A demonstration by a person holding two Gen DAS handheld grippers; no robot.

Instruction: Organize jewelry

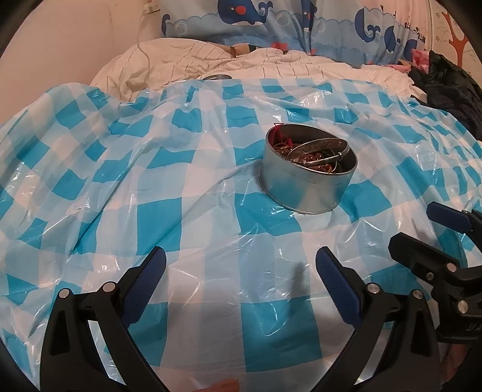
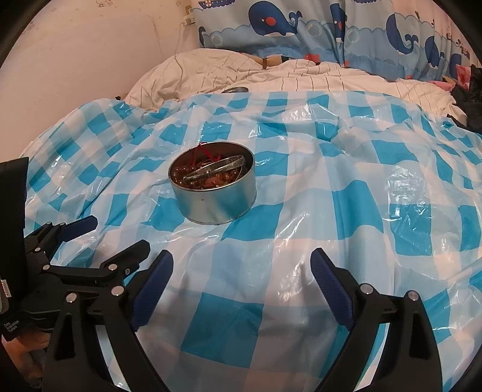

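- Left wrist view: looks nearly finished, since all the jewelry seen here sits inside the round tin (image 1: pixel 308 178)
- Inside the tin: brown beads (image 1: pixel 313 158), a red string (image 1: pixel 278 135) and a silver bangle (image 1: pixel 319 147) leaning across the top
- No loose jewelry anywhere on the blue and white checked sheet (image 1: pixel 150 187), as far as can be seen
- Could not find a lid on the tin, so maybe closing it is left; hard to be sure
- Tin set near the middle of the sheet, a bit toward the right side, well away from the sheet's near edge
- Left gripper (image 1: pixel 241 268) spread wide, holding nothing, above the sheet near its near edge, apart from the tin
- Right gripper (image 1: pixel 421 223) peeking in at the right edge, parted too, with nothing between its fingers

- Right wrist view: same tin (image 2: pixel 214 187), now seen to the left of the middle, full of beads (image 2: pixel 211 181) with the bangle (image 2: pixel 215 169) on top and the red string (image 2: pixel 205 153) at the back
- Sheet (image 2: pixel 346 187) bare of loose pieces here as well
- Right gripper (image 2: pixel 242 268) spread wide and holding nothing, over the near part of the sheet, not touching the tin
- Left gripper (image 2: pixel 117 235) at the left edge, also parted and holding nothing
- Behind the sheet: a white striped quilt (image 2: pixel 301 81) and a whale pillow (image 2: pixel 271 27)
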